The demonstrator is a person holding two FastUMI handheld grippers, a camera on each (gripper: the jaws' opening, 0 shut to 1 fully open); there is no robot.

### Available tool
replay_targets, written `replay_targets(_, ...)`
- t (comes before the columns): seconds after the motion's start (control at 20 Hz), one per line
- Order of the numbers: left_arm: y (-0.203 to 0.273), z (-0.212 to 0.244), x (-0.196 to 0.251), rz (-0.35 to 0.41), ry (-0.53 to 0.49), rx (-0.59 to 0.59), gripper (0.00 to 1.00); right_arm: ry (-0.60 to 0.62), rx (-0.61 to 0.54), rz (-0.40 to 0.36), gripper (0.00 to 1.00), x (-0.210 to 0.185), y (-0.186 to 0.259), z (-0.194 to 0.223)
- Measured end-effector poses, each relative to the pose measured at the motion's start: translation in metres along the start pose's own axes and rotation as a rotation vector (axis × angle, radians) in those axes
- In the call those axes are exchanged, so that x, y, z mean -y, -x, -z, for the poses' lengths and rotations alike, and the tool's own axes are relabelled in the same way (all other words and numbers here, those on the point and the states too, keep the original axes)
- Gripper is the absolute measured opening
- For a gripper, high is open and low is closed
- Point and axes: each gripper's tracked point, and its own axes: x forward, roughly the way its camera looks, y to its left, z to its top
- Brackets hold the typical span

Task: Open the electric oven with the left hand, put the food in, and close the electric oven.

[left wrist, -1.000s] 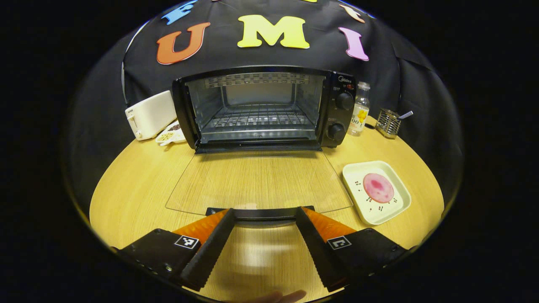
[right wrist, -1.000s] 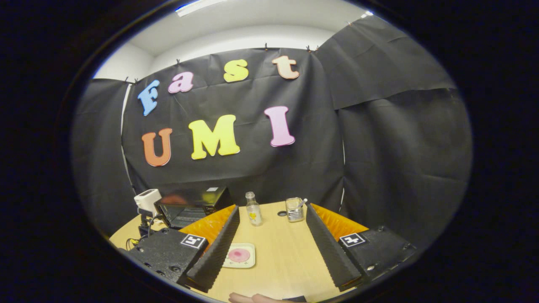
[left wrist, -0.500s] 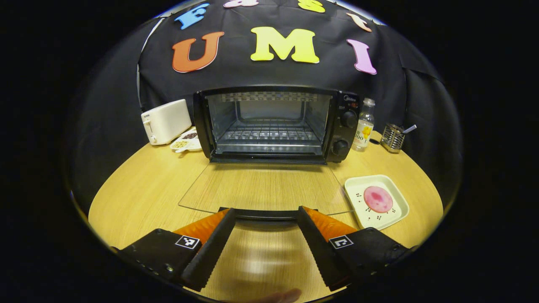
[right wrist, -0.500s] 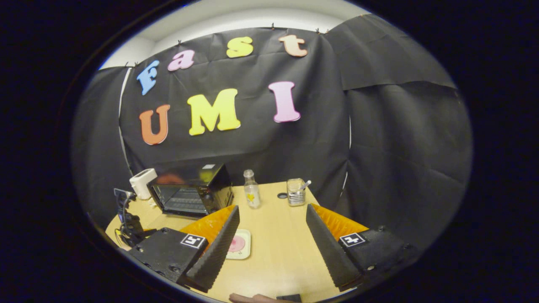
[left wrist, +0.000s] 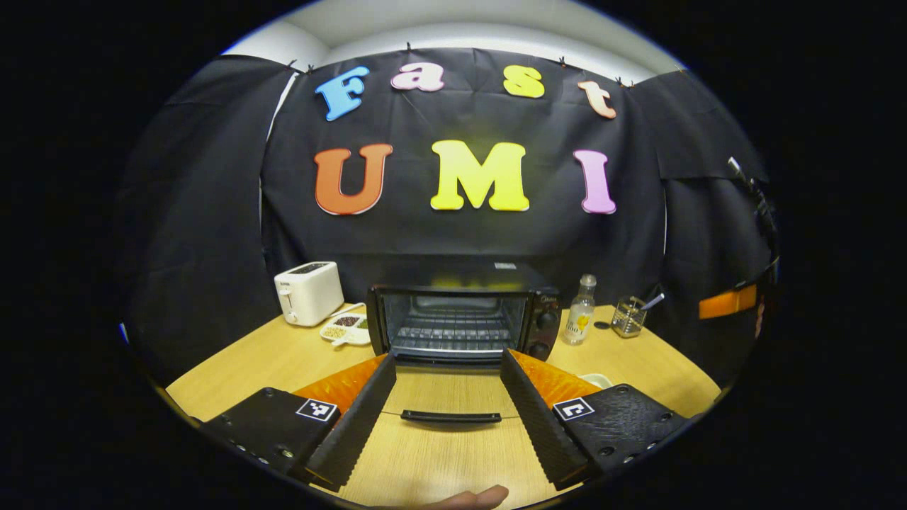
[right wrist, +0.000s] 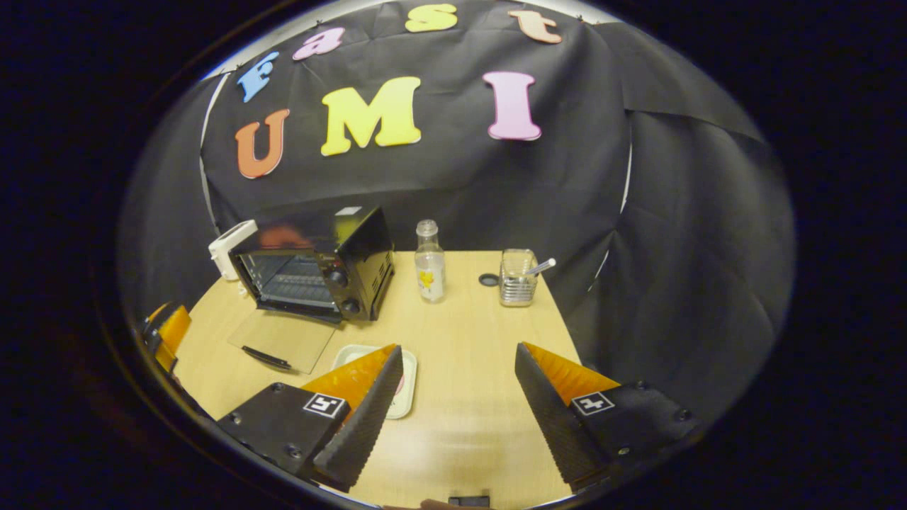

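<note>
Left gripper (left wrist: 445,418) hangs above the near table (left wrist: 269,361) edge, level, fingers spread, holding nothing; door handle (left wrist: 451,416) lies between them, farther off. Right gripper (right wrist: 459,407) tilts down over the table's right side, fingers spread, empty. Oven (left wrist: 464,319) stands at the far middle, glass door (right wrist: 282,340) flat open. Plate (right wrist: 405,386) with food sits right of the door, partly hidden by a finger. Toaster (left wrist: 307,292) far left, bottle (right wrist: 429,270) and cup (right wrist: 517,287) far right. Black cloth wall behind.
</note>
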Motion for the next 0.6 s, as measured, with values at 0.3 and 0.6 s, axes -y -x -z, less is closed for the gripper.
replay_targets(0.3, 0.025, -0.065, -0.011, 0.001, 0.042, 0.14, 0.94, -0.039, -0.281, -0.143, 0.93, -0.024, -0.063, 0.046)
replay_targets(0.6, 0.03, -0.093, -0.015, -0.013, -0.002, 0.188, 0.95, -0.085, -0.467, -0.184, 0.75, -0.036, -0.122, 0.082)
